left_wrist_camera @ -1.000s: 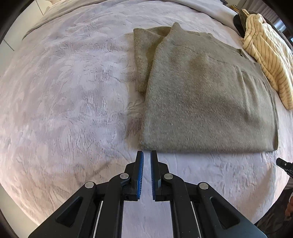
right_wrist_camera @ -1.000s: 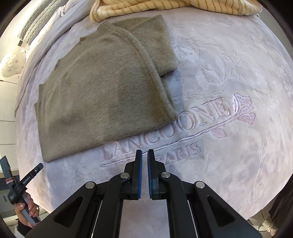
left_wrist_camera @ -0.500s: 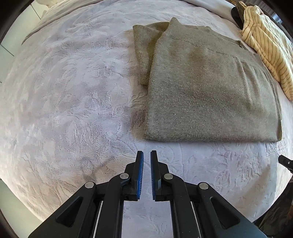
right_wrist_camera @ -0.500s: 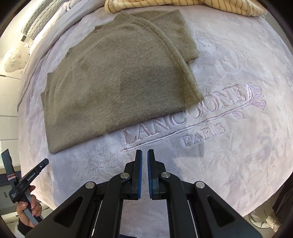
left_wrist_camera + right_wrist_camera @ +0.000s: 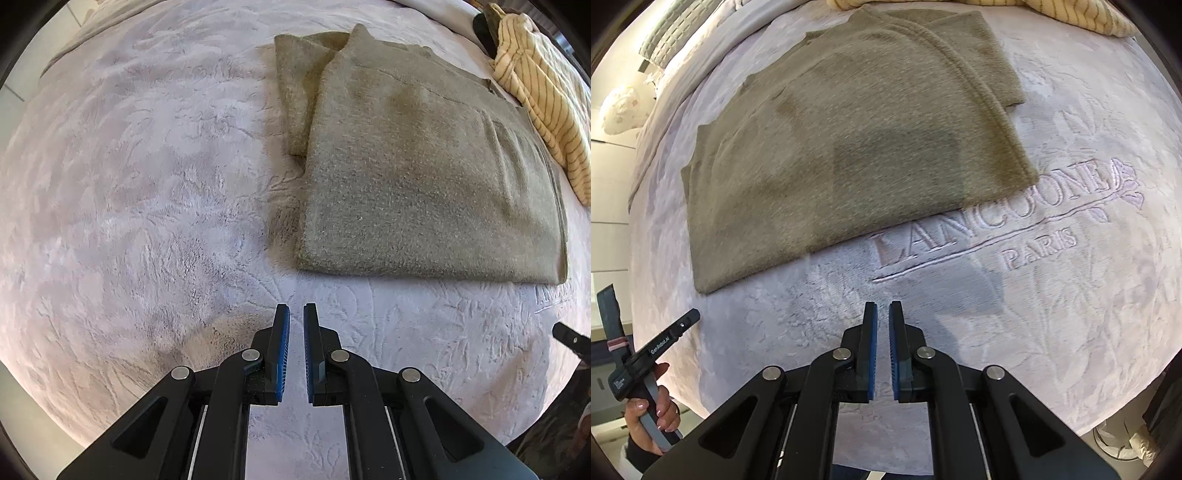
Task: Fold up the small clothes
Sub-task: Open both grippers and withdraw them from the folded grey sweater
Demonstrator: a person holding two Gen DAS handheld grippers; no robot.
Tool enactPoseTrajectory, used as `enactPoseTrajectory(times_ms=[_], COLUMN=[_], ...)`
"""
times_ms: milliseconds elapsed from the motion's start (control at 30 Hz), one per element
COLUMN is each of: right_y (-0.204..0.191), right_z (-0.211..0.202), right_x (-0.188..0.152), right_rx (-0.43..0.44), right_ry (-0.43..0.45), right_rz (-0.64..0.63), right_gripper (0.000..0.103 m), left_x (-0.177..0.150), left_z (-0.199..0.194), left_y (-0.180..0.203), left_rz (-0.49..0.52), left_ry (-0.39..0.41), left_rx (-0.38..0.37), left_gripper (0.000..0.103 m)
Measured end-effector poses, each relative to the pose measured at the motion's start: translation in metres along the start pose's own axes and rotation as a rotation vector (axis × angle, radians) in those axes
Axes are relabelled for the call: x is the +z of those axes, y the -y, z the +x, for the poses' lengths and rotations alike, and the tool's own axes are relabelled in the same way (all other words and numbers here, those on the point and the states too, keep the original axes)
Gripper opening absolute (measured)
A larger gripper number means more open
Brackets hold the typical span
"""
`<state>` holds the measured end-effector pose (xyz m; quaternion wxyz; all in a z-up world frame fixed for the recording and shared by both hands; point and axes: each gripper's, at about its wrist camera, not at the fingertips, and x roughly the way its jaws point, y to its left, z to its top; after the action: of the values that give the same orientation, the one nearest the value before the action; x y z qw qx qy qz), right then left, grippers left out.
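Bed: plush lilac blanket with an embossed leaf pattern and raised "PARIS" lettering covers the whole work surface.
Sweater: olive knit sweater lies flat on the bed, already folded to a rough rectangle, with a narrower folded part showing from under its far left side in the left wrist view.
Handling: looks soft, thick and limp; judged light, likely to sag and slide apart if lifted by one point.
Where to hold: near corners of the front edge look best, one gripper to each, pinching all layers together.
Striped garment: cream cloth with thin dark stripes lies just beyond the sweater's far side, touching or nearly so.
Left gripper: left gripper hovers above bare blanket, just short of the sweater's front edge; jaws nearly together, only a slim gap, holding nothing.
Right gripper: right gripper hangs over the blanket near the lettering, clear of the sweater; jaws likewise narrow and empty.
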<state>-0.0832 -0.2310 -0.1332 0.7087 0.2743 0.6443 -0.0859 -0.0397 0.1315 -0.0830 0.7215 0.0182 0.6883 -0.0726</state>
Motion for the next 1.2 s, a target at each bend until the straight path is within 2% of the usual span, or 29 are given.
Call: enactPoseTrajectory(times_ms=[33,67,100,133,167,267,367,533,633,700,800,967,1200], right_y=[-0.001,-0.004,-0.006,-0.009,-0.012,-0.019,-0.024,-0.034,-0.044,-0.051,-0.061,-0.069,-0.071], right_z=[0.000,0.000,-0.001,-0.002,-0.002,-0.002,0.000,-0.002,-0.006,-0.006,-0.001,0.018,0.037], right_x=[-0.001,-0.001,-0.002,-0.002,-0.003,-0.003,-0.003,-0.004,-0.007,-0.007,-0.009,-0.014,-0.023], right_rx=[-0.002,-0.006,-0.008,-0.010,-0.015,-0.018,-0.021,-0.017,-0.011,0.007,0.049,0.116,0.164], right_ry=[0.000,0.003,0.008,0.018,0.020,0.021,0.021,0.052,0.102,0.112,0.093,0.006,-0.022], right_rz=[-0.004,-0.008,-0.012,-0.020,-0.031,-0.053,-0.057,-0.071,-0.104,-0.130,-0.153,-0.124,-0.060], right_gripper=[0.031,0.054,0.065,0.066,0.066,0.066,0.075,0.084,0.087,0.103,0.103,0.103,0.103], left_x=[0.000,-0.001,-0.001,0.001,0.000,0.000,0.002,0.009,0.017,0.019,0.022,0.025,0.034], left_z=[0.000,0.001,0.006,0.006,0.003,0.007,0.012,0.017,0.023,0.028,0.034,0.043,0.054], left_y=[-0.003,-0.005,-0.012,-0.016,-0.019,-0.023,-0.024,-0.034,-0.038,-0.044,-0.047,-0.053,-0.060], left_rz=[-0.005,-0.012,-0.013,-0.018,-0.030,-0.006,0.011,-0.019,-0.027,-0.018,-0.014,-0.034,-0.009], left_ry=[-0.002,-0.005,-0.007,-0.006,0.031,0.050,0.067,0.088,0.080,0.069,0.069,0.063,0.073], left_rx=[-0.003,-0.003,-0.002,0.009,0.043,0.059,0.089,0.075,0.068,0.054,0.052,0.022,0.013], left_gripper=[0.009,0.017,0.074,0.103,0.102,0.102,0.102,0.102,0.102,0.102,0.102,0.102,0.102])
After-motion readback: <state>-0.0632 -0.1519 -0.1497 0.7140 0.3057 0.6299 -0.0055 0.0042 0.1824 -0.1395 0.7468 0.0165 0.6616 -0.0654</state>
